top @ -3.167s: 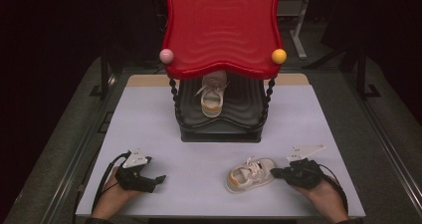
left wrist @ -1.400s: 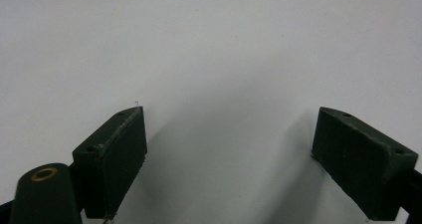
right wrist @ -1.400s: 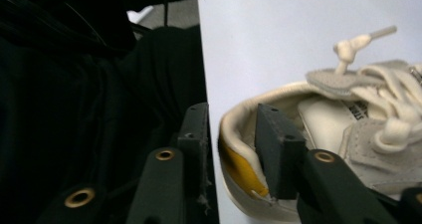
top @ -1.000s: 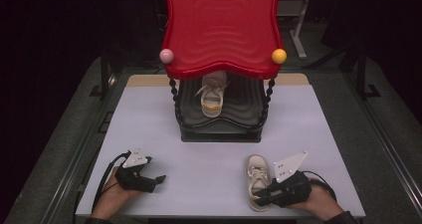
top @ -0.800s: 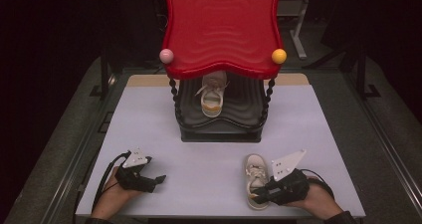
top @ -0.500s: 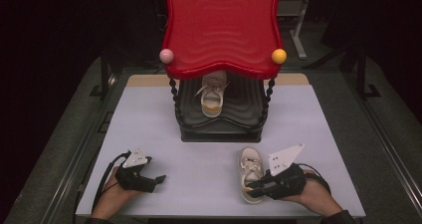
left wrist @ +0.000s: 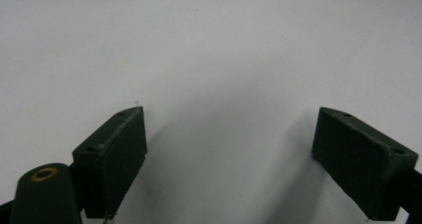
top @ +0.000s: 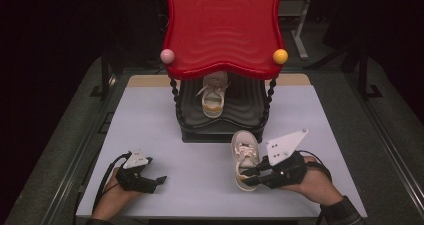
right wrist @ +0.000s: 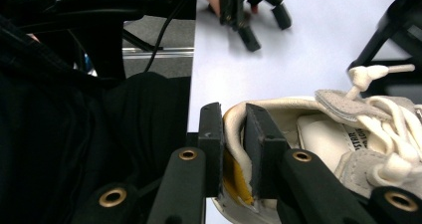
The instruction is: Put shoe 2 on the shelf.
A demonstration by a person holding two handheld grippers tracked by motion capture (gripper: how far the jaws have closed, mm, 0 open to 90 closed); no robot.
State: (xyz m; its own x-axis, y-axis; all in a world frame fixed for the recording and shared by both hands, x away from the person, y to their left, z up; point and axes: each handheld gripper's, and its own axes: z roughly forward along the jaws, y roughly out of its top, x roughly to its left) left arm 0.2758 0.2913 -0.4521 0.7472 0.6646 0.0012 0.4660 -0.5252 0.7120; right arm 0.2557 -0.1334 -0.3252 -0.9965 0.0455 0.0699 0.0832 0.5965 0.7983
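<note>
Gripping the heel wall of a small white shoe [top: 245, 159], the right gripper [top: 256, 175] has one jaw inside the shoe's opening and the other outside against the heel, as the right gripper view shows: the pads pinch the pale collar [right wrist: 234, 134] with a yellow-orange patch just below. In the high view this shoe sits at the near right part of the white table [top: 150, 115], its toe pointing away toward the stand and its heel toward the person. Whether its sole rests on the table or hangs clear of it cannot be judged. The laces [right wrist: 383, 109] are tied and spill over the tongue.

The left gripper [top: 159, 180] lies at the near left of the table, well apart from the shoe, under the person's left hand [top: 112, 197]. In the left gripper view its jaws stand wide apart with only bare tabletop between them.

A black tiered stand [top: 222, 122] sits at the middle of the far half of the table. A second white shoe [top: 214, 96] rests on its black shelf, heel facing the camera. A red scalloped top [top: 222, 27] covers the stand, with a pink ball [top: 167, 56] at its left front corner and a yellow ball [top: 280, 56] at its right.
</note>
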